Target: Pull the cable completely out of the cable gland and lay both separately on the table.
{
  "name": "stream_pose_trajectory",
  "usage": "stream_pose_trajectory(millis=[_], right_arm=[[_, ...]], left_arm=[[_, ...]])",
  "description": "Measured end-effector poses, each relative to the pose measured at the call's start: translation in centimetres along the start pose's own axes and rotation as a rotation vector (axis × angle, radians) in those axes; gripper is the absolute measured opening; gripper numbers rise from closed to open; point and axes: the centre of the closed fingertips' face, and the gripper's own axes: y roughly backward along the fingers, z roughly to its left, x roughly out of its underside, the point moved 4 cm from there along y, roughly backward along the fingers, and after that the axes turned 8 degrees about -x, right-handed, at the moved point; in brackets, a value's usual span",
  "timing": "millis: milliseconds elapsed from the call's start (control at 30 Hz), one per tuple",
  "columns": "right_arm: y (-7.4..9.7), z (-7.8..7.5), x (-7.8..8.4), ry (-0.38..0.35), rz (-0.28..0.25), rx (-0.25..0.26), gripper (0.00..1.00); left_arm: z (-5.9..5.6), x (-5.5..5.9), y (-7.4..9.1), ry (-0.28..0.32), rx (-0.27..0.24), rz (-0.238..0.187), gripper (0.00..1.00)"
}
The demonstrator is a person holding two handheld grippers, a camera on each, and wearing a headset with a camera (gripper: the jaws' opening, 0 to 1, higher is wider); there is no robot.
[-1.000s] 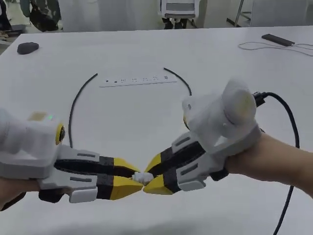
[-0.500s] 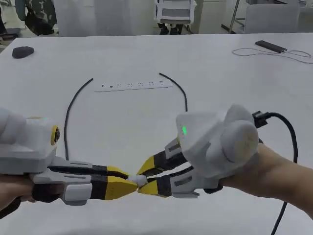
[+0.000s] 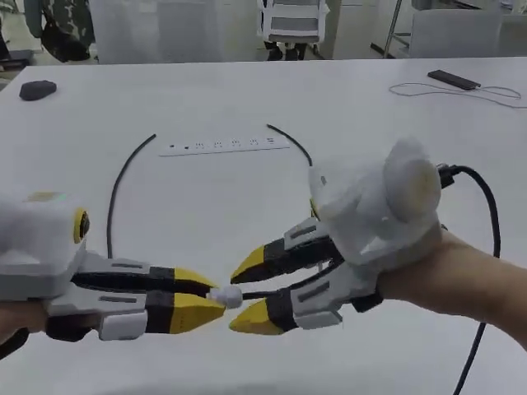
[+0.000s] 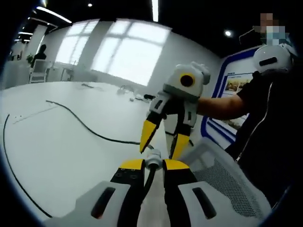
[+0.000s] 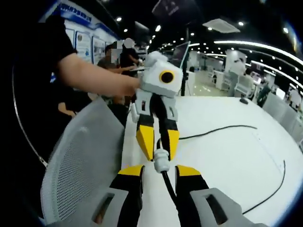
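My left gripper is shut on a small white cable gland, held just above the near part of the table. A thin black cable leaves the gland and runs between the spread jaws of my right gripper, which is open and faces the left one tip to tip. In the right gripper view the gland sits at the left gripper's yellow tips, and the cable passes between my own jaws untouched. The left gripper view shows the gland pinched between its tips. More cable lies in loops on the table.
A white power strip lies mid-table between the cable loops. A dark mouse sits far left, a phone with a white lead far right. A black cord trails from the right gripper. A mesh chair stands near the table edge.
The right gripper's jaws, closed at the gland before, have spread apart. The left gripper keeps its hold on the gland.
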Motion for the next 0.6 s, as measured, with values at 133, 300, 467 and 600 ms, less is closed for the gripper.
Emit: stream_pose_trajectory(millis=[133, 300, 467, 600], right_arm=[[-0.04, -0.29, -0.01, -0.094, -0.085, -0.024, 0.18], [0.14, -0.71, 0.05, -0.142, -0.136, -0.045, 0.14], [-0.15, -0.25, -0.04, -0.152, -0.133, -0.069, 0.10], [-0.33, 0.08, -0.23, -0.065, -0.103, -0.030, 0.08]], left_arm=[[-0.29, -0.06, -0.02, -0.108, 0.002, -0.006, 0.15], [-0.21, -0.23, 0.05, -0.120, -0.001, -0.015, 0.15], [-0.08, -0.42, 0.12, -0.116, -0.002, -0.023, 0.15], [-0.06, -0.32, 0.09, -0.105, -0.003, -0.018, 0.15]])
